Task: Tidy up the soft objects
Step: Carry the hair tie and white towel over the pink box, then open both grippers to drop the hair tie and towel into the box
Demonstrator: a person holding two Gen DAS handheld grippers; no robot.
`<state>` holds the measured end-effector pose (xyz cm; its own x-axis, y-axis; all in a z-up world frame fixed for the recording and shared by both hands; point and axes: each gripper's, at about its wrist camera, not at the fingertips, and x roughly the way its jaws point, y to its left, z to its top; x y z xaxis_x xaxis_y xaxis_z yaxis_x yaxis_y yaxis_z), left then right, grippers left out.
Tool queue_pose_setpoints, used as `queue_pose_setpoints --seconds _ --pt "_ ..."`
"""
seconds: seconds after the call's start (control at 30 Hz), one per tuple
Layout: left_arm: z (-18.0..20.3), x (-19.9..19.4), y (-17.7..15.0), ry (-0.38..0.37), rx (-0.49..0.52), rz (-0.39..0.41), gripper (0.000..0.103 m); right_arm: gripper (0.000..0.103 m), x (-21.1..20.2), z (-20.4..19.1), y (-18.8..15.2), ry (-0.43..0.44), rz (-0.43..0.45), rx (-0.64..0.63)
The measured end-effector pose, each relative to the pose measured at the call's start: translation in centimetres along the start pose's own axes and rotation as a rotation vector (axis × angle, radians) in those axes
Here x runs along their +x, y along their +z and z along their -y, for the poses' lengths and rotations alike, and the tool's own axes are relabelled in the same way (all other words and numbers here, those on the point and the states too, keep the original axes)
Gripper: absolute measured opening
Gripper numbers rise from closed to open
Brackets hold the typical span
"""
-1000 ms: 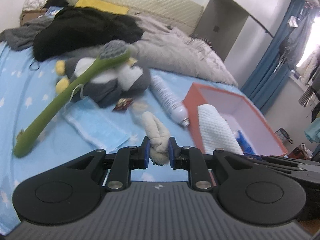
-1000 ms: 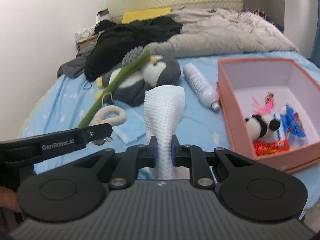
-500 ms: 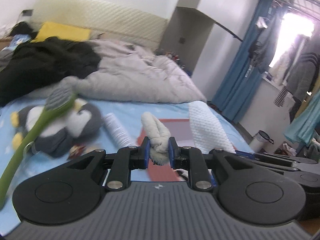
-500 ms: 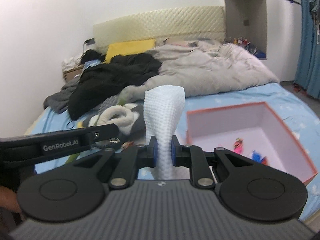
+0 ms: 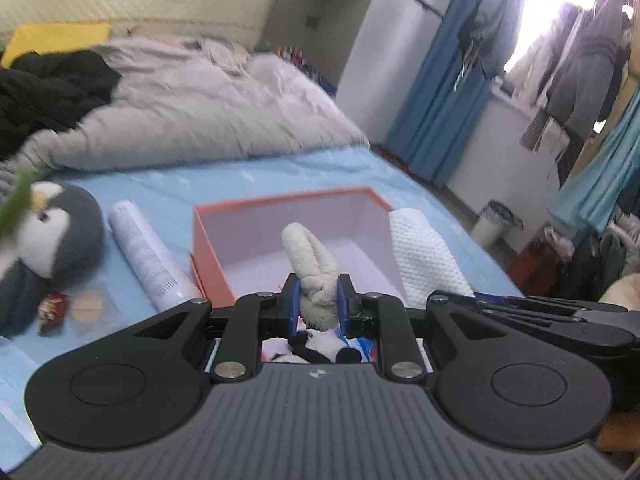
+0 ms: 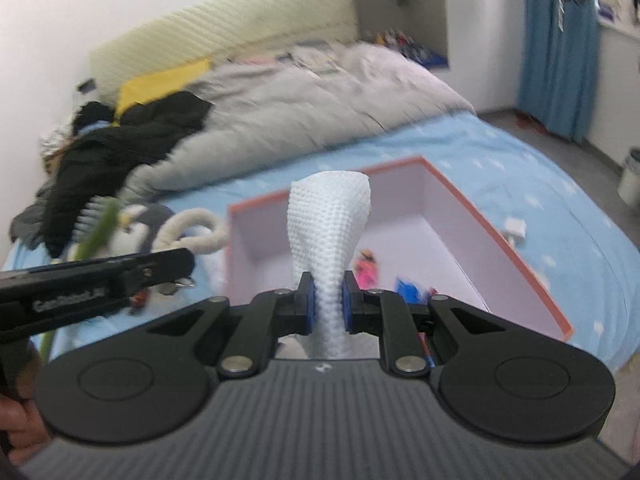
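Left hand-held gripper (image 5: 318, 304) pinching rope loop (image 5: 310, 256), right hand-held gripper (image 6: 328, 306) white cloth (image 6: 328, 232); box (image 6: 500, 240) contents blurred.

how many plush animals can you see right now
2: a grey penguin plush lying on the bed left of the orange box, and a small panda plush inside it. Others may be hidden.

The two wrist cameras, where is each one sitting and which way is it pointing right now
Left wrist: on the left gripper, looking along its fingers over the orange box toward the curtains; its jaws pinch a cream rope loop, and the right gripper's arm crosses at right.
Right wrist: on the right gripper, facing the box and the headboard; its jaws pinch a white waffle cloth, with the left gripper's arm and a bit of hand at left.
Shared: box, both held items, penguin plush, grey duvet.
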<state>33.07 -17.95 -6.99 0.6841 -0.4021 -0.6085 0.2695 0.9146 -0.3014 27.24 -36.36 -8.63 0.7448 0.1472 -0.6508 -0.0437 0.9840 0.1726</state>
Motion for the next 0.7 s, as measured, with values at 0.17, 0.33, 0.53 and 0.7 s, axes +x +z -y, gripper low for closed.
queue_pose_setpoints --seconds 0.17,0.33,0.53,0.7 --pt "0.3 5.6 -0.7 -0.003 0.017 -0.098 0.022 0.018 3.6 3.1 -1.2 -0.037 -0.094 0.042" --pt "0.6 9.8 -1.7 0.004 0.035 -0.166 0.022 0.018 6.4 5.0 -2.7 -0.068 -0.166 0.059" --pt "0.9 12.2 -2.6 0.021 0.047 -0.219 0.023 0.019 8.2 6.3 -3.7 -0.061 -0.205 0.065" --pt "1.0 12.0 -3.3 0.044 0.05 -0.241 0.036 0.037 8.4 6.9 -3.8 -0.043 -0.211 0.101"
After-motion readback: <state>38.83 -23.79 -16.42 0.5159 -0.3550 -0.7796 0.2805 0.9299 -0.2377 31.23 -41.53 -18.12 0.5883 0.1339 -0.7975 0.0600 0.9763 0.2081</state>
